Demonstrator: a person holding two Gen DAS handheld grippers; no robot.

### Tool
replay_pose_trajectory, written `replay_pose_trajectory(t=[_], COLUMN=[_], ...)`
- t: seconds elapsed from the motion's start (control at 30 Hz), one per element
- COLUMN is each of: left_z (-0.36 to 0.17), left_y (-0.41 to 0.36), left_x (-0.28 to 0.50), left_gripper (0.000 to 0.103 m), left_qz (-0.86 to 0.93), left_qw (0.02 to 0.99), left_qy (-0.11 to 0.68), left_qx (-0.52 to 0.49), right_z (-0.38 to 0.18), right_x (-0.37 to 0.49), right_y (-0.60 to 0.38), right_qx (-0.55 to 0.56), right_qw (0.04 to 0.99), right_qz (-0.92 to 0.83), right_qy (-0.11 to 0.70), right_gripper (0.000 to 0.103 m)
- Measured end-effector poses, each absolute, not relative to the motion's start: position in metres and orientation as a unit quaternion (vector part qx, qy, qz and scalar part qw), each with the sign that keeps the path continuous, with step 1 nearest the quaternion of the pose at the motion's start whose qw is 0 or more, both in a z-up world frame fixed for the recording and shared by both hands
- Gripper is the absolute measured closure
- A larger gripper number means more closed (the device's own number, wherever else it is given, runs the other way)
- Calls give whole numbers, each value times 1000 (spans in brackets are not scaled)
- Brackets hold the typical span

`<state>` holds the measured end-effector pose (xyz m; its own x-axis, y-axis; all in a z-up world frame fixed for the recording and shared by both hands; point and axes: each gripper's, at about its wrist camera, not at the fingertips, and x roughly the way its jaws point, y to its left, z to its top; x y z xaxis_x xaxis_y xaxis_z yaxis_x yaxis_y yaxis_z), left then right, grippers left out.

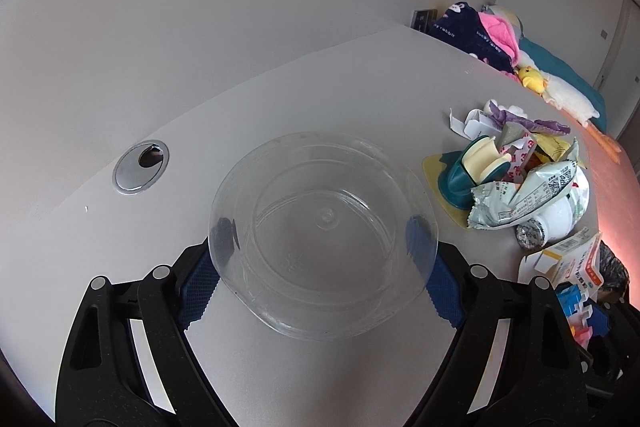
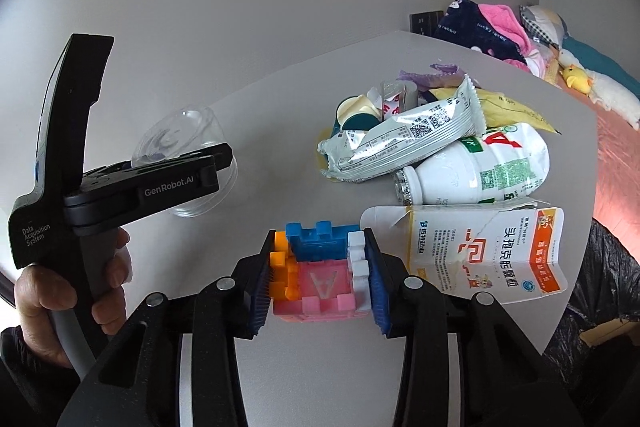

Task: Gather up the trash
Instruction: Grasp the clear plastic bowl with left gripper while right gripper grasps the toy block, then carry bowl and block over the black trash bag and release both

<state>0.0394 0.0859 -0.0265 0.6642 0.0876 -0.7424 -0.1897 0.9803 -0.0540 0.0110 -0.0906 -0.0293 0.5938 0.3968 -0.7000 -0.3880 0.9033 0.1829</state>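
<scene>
Left wrist view: left gripper [image 1: 322, 255] fingers clench the clear plastic bowl [image 1: 322, 231]; right gripper [image 2: 318, 285] grips the toy block cluster [image 2: 318, 275]. Trash pile [image 1: 524, 179] at three o'clock; carrying looks next.

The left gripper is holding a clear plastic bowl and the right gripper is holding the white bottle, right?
Not quite. The right gripper holds the colorful block toy, as the right wrist view shows; the white bottle lies in the trash pile. The left gripper does hold the clear plastic bowl.

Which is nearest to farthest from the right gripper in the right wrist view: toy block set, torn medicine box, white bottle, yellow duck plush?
1. Toy block set, between the right gripper's fingers.
2. Torn medicine box, right.
3. White bottle, behind the box.
4. Yellow duck plush, far right.
</scene>
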Motion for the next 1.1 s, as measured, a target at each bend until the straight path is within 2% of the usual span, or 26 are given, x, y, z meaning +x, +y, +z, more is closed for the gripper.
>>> replay_pose_trajectory(t=[0.5, 1.1], left_z=[8, 10], left_y=[29, -82], left_x=[3, -2], left_gripper=[19, 19], left_qz=[34, -61], left_qw=[923, 921], left_qy=[380, 385], left_qx=[-44, -11], right_z=[-5, -4], right_x=[-16, -38], right_y=[-156, -261], right_qx=[34, 73], right_qw=[911, 928], right_qz=[189, 103], right_qy=[364, 350], right_gripper=[61, 61])
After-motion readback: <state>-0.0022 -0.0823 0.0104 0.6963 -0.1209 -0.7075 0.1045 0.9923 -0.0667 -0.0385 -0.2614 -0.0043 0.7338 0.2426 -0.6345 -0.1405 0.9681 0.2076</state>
